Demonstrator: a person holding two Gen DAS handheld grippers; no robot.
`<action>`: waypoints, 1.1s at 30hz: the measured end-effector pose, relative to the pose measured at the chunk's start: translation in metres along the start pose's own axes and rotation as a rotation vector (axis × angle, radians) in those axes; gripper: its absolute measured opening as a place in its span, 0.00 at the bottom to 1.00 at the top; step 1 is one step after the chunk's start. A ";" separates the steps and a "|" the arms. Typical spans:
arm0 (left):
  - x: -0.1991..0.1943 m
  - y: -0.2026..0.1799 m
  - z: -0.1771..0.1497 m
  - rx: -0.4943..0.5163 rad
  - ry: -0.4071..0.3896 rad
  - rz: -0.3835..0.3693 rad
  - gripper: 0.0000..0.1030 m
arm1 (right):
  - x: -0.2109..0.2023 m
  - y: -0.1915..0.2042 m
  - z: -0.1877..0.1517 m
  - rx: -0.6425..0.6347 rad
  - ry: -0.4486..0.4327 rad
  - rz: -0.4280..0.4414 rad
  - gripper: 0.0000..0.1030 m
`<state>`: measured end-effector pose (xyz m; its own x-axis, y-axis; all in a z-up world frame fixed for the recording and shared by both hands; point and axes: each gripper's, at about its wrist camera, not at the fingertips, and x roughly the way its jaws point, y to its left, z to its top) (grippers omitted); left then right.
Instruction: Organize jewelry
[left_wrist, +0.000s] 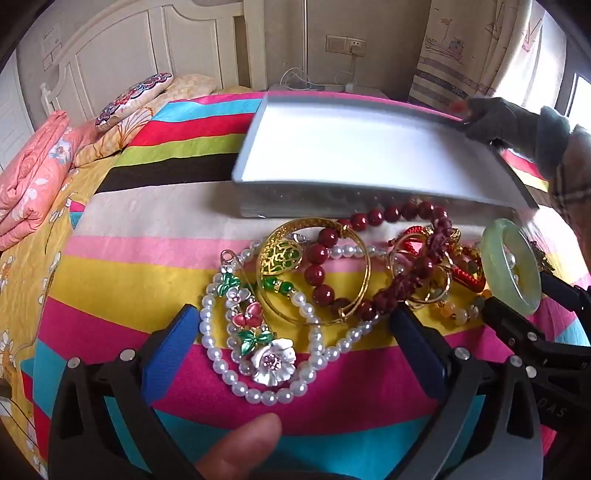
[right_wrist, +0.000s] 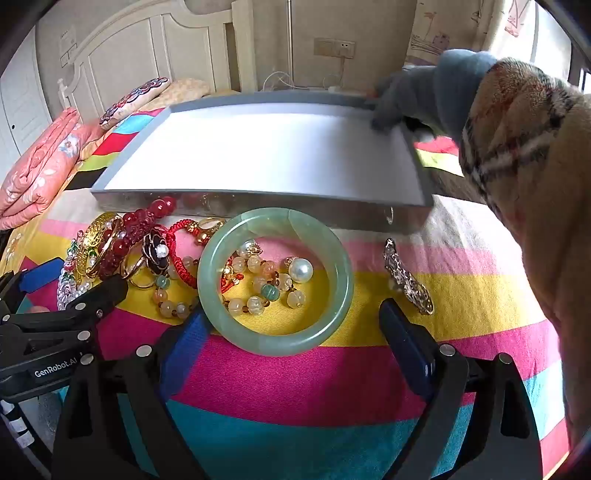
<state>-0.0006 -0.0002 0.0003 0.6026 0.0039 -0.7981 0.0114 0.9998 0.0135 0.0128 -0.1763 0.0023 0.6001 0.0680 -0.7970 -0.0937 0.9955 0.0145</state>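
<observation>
Tray (right_wrist: 258, 155) lies crosswise beyond jewelry (right_wrist: 258, 273).

Right wrist view: white lettering "GenRobot.AI" on a black label on the body of the left gripper (right_wrist: 55, 295), at the frame's lower left; last character partly cut by the housing edge.

Left wrist view: grey letters "DAS" on the black body of the right gripper (left_wrist: 517, 317), at lower right; start of the word out of view.

No other legible text.

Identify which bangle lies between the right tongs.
The pale green jade bangle, a smooth, solid stone ring; the gold filigree bangle lies far left, in the tangled pile.
</observation>
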 end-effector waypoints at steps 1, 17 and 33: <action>0.000 0.000 0.000 0.000 0.000 0.000 0.98 | 0.000 0.000 0.000 -0.001 0.005 -0.001 0.85; 0.000 0.000 0.000 -0.001 0.006 -0.001 0.98 | 0.000 0.000 0.000 0.000 0.003 0.000 0.85; 0.000 0.000 0.001 -0.004 0.007 0.000 0.98 | 0.003 -0.001 0.003 -0.001 0.020 0.002 0.96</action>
<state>0.0003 0.0001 0.0005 0.5973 0.0042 -0.8020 0.0084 0.9999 0.0116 0.0166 -0.1765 0.0019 0.5837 0.0689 -0.8091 -0.0955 0.9953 0.0158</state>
